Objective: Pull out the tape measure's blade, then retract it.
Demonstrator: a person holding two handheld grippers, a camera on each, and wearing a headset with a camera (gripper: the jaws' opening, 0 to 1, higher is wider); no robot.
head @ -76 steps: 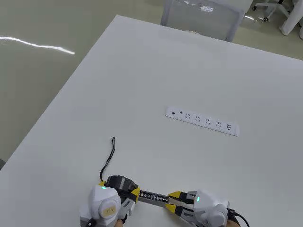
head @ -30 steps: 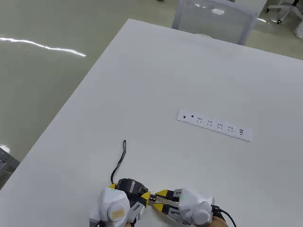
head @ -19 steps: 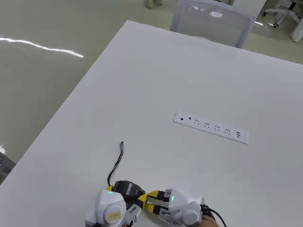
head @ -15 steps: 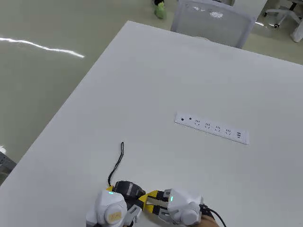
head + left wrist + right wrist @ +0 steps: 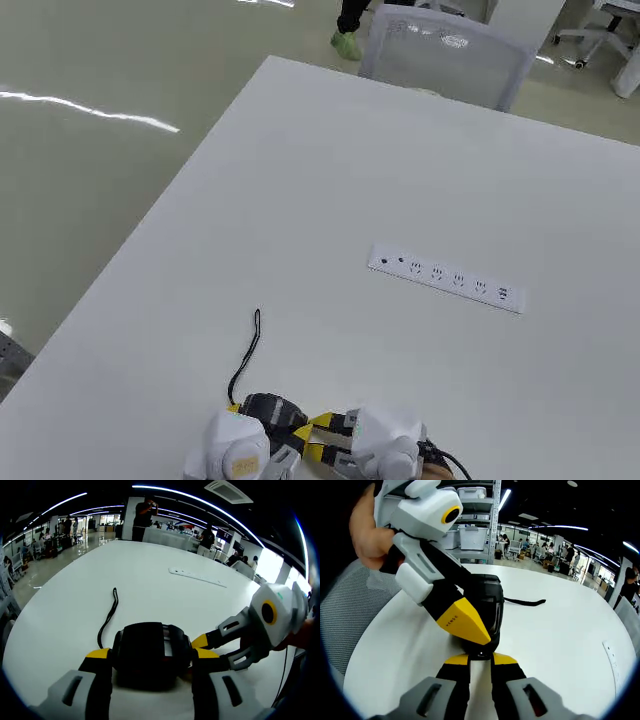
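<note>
The black rubber-cased tape measure [image 5: 150, 650] is clamped between the yellow-tipped left gripper's [image 5: 151, 655] jaws. At its case mouth, the blade's tip [image 5: 480, 654] is pinched by the in-line right gripper's [image 5: 480, 660] near-closed jaws.

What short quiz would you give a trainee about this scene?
1. True or false: the left gripper holds the tape measure's case between its fingers.
2. Where does the black strap lie? A: on the table. B: across the power strip. C: in a gripper.
3. Fill in: the right gripper has its fingers shut on the ___, close to the case.
Key: 1 true; 2 A; 3 blade.
</note>
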